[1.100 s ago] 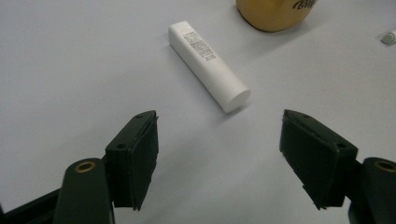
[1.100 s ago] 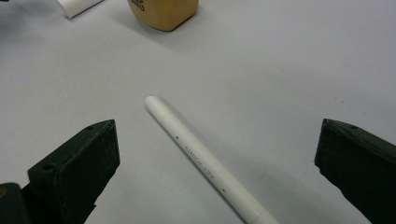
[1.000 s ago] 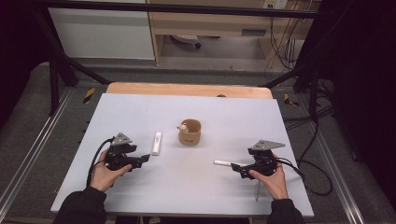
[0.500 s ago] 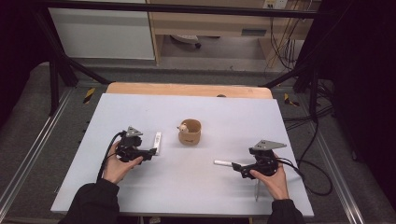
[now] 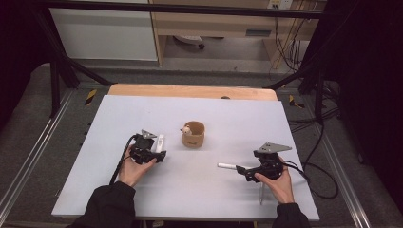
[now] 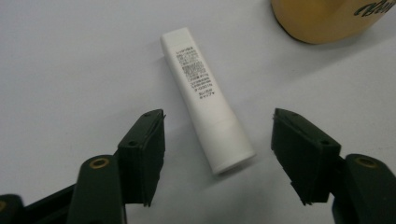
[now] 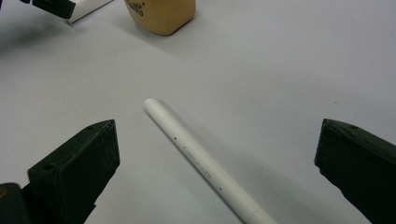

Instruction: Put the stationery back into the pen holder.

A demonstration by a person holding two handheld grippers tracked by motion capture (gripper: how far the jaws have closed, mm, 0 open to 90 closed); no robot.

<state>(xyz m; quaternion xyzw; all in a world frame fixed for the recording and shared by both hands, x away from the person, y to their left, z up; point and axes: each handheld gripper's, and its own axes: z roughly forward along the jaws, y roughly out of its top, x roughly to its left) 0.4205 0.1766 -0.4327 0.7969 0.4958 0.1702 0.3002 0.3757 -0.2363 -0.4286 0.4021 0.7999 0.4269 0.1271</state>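
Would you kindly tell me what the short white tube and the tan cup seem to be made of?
The short white printed tube looks like matte plastic: smooth, even, faintly sheened. The tan cup is probably glazed ceramic, perhaps wood; its rounded wall shows a soft gloss.

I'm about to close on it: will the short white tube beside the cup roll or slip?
The white tube looks round and smooth, so it may roll sideways if nudged. Lying flat between the open left tongs, it probably grips stiffly. Its glossy plastic could slip; it seems light.
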